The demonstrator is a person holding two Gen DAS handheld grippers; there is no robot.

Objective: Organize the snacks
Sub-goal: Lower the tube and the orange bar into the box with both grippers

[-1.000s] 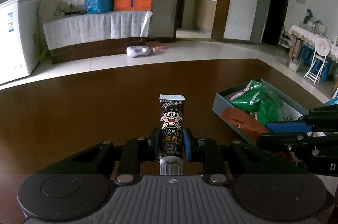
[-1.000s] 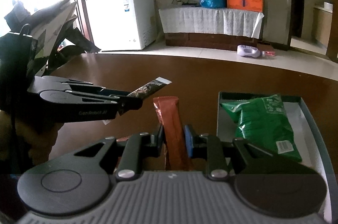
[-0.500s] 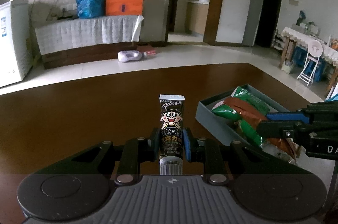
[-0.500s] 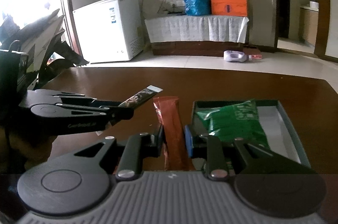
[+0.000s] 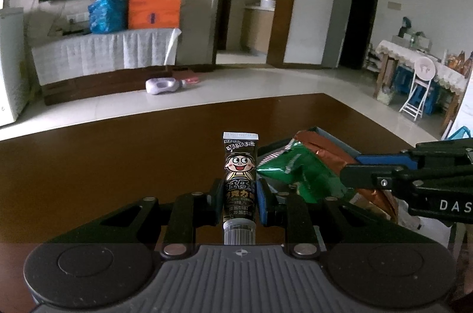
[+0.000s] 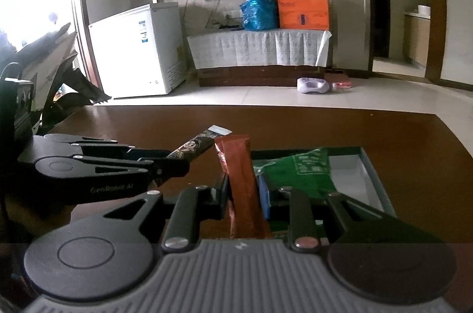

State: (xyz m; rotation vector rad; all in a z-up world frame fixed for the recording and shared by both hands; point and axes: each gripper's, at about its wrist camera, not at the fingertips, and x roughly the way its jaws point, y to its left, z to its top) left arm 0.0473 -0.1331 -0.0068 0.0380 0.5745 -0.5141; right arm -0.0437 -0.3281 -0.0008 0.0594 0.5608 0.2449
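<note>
My left gripper (image 5: pixel 239 202) is shut on a black squeeze tube (image 5: pixel 240 177) with a cartoon face, its cap toward the camera. My right gripper (image 6: pixel 244 191) is shut on a long orange-brown packet (image 6: pixel 241 177), held upright above the table. Seen from the left wrist, the right gripper (image 5: pixel 343 177) reaches in from the right and the brown packet (image 5: pixel 322 147) slants over a green snack bag (image 5: pixel 298 171). From the right wrist, the left gripper (image 6: pixel 186 165) holds the tube (image 6: pixel 198 146) just left of the packet. The green bag (image 6: pixel 301 171) lies in a grey box (image 6: pixel 375 183).
The dark wooden table (image 5: pixel 118 159) stretches out on the left and beyond the box. A white freezer (image 6: pixel 139 50) and a cloth-covered cabinet (image 6: pixel 257 47) stand across the tiled floor. A dark cluttered object (image 6: pixel 56 70) sits at the table's far left.
Both grippers have moved with their loads. In the left wrist view the box and bag have slid toward the centre, close behind the tube. In the right wrist view the packet rose over the box's near edge.
</note>
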